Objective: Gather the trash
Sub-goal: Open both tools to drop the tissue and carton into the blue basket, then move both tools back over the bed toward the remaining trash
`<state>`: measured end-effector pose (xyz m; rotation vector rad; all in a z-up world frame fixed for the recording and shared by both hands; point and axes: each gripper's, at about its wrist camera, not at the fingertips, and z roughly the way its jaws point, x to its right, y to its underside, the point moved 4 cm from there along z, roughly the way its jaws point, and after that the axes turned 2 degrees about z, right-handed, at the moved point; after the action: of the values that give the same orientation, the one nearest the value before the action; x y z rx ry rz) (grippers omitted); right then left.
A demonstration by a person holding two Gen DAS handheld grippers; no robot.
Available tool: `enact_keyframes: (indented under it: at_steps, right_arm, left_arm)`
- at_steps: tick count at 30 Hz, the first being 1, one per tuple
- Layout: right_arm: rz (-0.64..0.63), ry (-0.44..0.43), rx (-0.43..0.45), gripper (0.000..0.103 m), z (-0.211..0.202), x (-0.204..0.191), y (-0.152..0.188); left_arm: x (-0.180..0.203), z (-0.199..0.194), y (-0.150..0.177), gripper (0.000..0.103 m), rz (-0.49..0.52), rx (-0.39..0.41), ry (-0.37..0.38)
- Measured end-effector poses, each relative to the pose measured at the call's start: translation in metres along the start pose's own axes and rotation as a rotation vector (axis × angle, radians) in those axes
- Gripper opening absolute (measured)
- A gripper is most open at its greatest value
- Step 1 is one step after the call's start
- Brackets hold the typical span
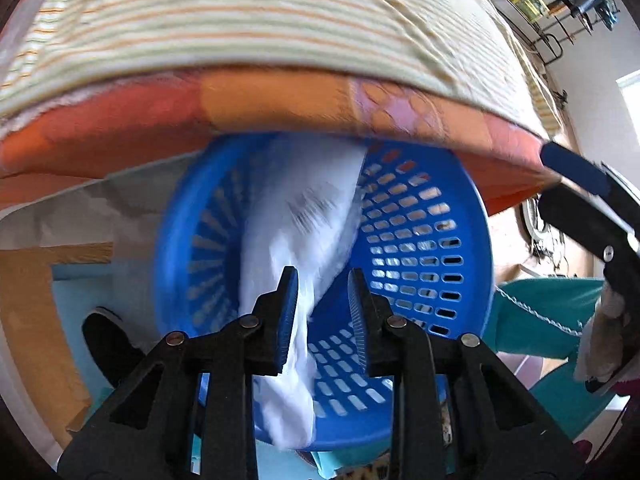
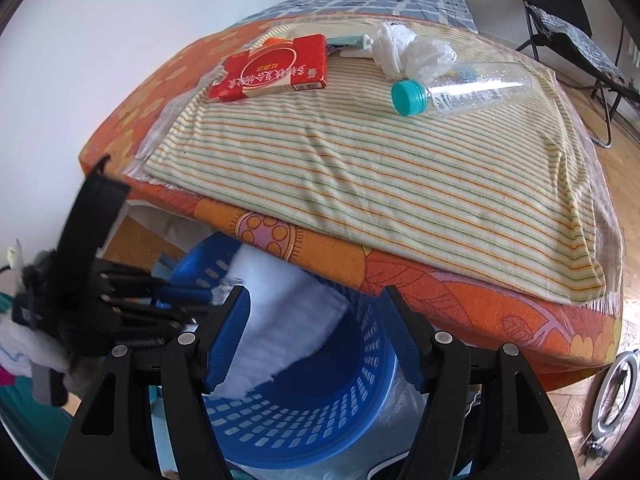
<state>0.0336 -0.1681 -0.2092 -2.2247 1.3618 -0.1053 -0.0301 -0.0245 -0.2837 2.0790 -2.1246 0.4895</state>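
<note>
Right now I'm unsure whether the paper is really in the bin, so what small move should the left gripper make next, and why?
Probably open the left gripper wider and lift it away. The white paper hangs between its pads, over the mouth of the blue basket, so it should drop inside. The bottle, red box and crumpled tissue wait on the striped cloth.
</note>
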Motion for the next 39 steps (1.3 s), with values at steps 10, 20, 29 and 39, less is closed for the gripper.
enact_keyframes:
  at_steps: [10, 20, 29, 39]
  right_arm:
    - [0.050, -0.016, 0.010, 0.067, -0.007, 0.010, -0.005]
    - [0.153, -0.024, 0.080, 0.067, -0.029, 0.034, -0.029]
    - [0.226, -0.034, 0.142, 0.068, -0.047, 0.059, -0.057]
    - [0.271, -0.044, 0.183, 0.079, -0.050, 0.075, -0.095]
  left_arm:
    - [0.020, -0.017, -0.005, 0.026, 0.057, 0.042, -0.008]
    - [0.042, -0.061, -0.039, 0.052, 0.146, 0.177, -0.024]
    - [0.032, -0.104, -0.091, 0.052, 0.145, 0.302, -0.039]
    - [-0.013, -0.140, -0.175, 0.069, 0.069, 0.422, -0.056]
